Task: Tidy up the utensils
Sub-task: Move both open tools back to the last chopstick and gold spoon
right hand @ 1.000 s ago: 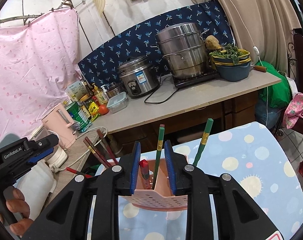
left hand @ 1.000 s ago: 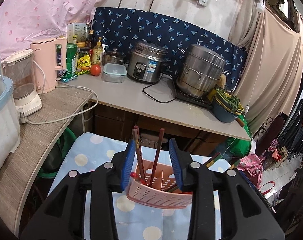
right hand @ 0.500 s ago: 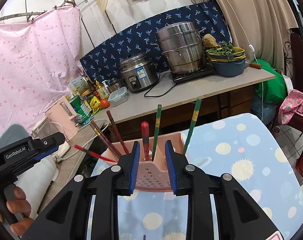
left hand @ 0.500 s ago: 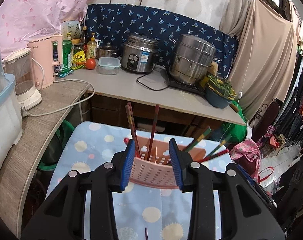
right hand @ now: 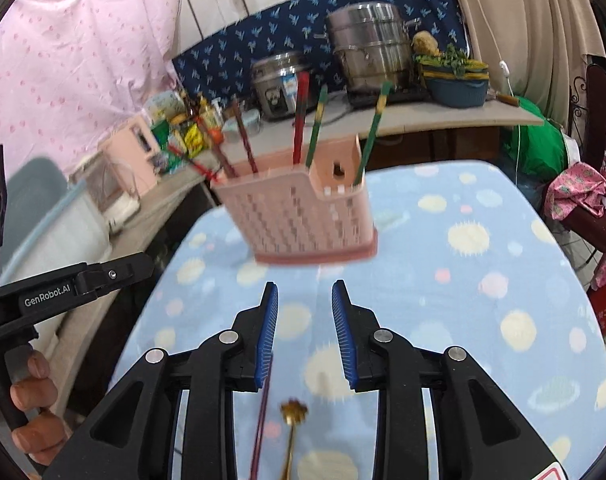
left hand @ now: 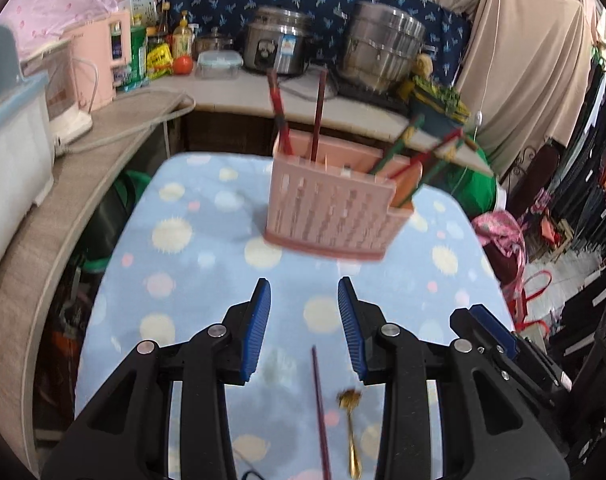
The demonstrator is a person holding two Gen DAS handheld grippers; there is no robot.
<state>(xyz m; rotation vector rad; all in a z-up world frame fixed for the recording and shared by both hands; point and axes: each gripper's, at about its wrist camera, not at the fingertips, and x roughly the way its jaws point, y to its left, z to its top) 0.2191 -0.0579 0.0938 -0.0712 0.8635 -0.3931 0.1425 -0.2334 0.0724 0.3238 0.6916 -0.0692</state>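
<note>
A pink slotted utensil holder (left hand: 335, 208) stands on the blue dotted cloth (left hand: 191, 264), with several red, brown and green chopsticks (left hand: 317, 116) upright in it; it also shows in the right wrist view (right hand: 303, 216). A dark red chopstick (left hand: 321, 408) and a gold fork (left hand: 353, 428) lie on the cloth near me, also seen in the right wrist view as chopstick (right hand: 263, 420) and fork (right hand: 293, 428). My left gripper (left hand: 305, 324) is open and empty, above them. My right gripper (right hand: 305, 328) is open and empty, short of the holder.
A counter (left hand: 239, 92) behind the cloth carries a rice cooker (left hand: 279, 44), a steel steamer pot (left hand: 383, 48), a pink kettle (left hand: 99, 60) and bottles. A wooden shelf (left hand: 35, 248) runs along the left. Clothes hang at the right (left hand: 599, 152). The other gripper's body shows at left (right hand: 63, 288).
Both grippers have pulled back from the pink holder and tipped downward. The holder now stands farther off, and the loose chopstick and gold fork have come into view.
</note>
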